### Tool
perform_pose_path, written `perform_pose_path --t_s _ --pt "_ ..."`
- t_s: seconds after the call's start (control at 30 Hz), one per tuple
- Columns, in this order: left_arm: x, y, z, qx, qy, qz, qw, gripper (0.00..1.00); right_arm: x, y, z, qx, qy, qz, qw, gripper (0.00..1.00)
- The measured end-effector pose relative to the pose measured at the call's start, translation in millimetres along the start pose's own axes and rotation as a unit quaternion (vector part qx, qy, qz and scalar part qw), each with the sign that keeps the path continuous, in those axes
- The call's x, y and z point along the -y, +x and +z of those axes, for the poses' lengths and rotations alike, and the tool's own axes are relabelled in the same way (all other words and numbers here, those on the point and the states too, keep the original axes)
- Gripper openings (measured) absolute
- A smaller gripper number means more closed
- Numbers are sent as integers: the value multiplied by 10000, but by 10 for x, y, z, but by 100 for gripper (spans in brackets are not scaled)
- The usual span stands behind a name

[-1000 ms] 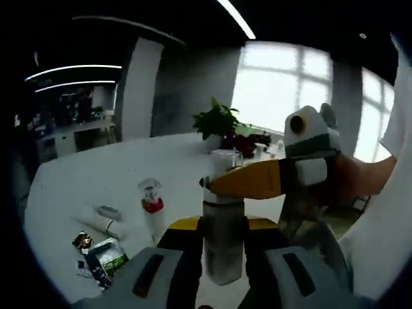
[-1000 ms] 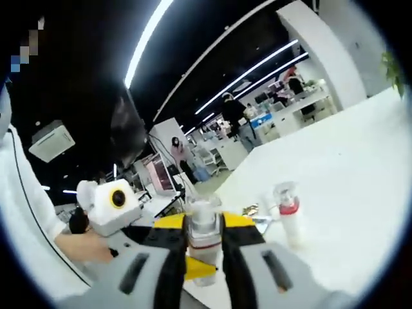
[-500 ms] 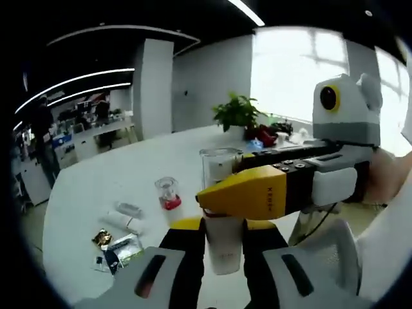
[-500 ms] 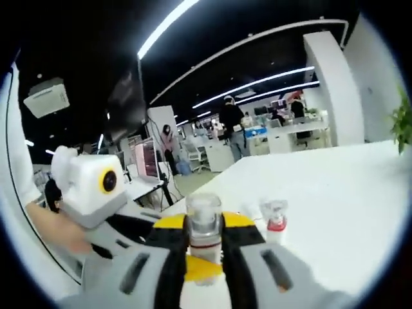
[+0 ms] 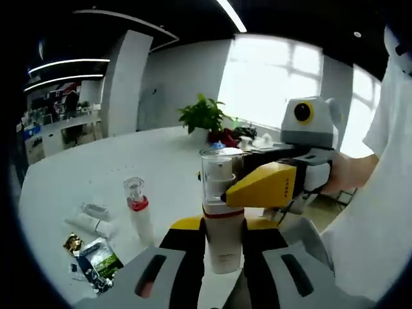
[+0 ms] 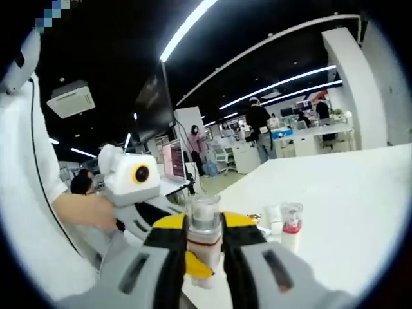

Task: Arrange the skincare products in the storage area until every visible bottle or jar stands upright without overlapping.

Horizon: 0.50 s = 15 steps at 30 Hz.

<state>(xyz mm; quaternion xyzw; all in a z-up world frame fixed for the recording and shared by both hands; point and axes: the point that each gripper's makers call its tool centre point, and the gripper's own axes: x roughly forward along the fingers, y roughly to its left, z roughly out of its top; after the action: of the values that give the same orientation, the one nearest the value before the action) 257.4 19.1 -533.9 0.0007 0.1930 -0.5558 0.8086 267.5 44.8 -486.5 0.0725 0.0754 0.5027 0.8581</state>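
Left gripper clenched on the body of a white bottle with red band and clear cap, right gripper pinching its cap, matching small bottle upright left of the jaws on white table

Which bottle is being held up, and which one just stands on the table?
The bigger clear-capped bottle is held by both grippers. The smaller bottle with the red collar stands alone on the white table, beside the lying tubes.
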Motion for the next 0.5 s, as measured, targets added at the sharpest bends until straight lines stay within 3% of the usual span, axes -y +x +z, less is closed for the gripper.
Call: perform_pose_path --t_s 0.2,0.4,0.5 --pt "230 -65 104 26 219 -780 9967 18 -177 -123 123 96 98 889 9959 21" --pt "361 -127 147 -45 295 -1299 9911 18 -301 -122 147 -11 -48 1360 9907 21" --pt "377 -129 147 -44 297 -1408 9896 18 -336 -83 133 -65 -134 1417 9898 22"
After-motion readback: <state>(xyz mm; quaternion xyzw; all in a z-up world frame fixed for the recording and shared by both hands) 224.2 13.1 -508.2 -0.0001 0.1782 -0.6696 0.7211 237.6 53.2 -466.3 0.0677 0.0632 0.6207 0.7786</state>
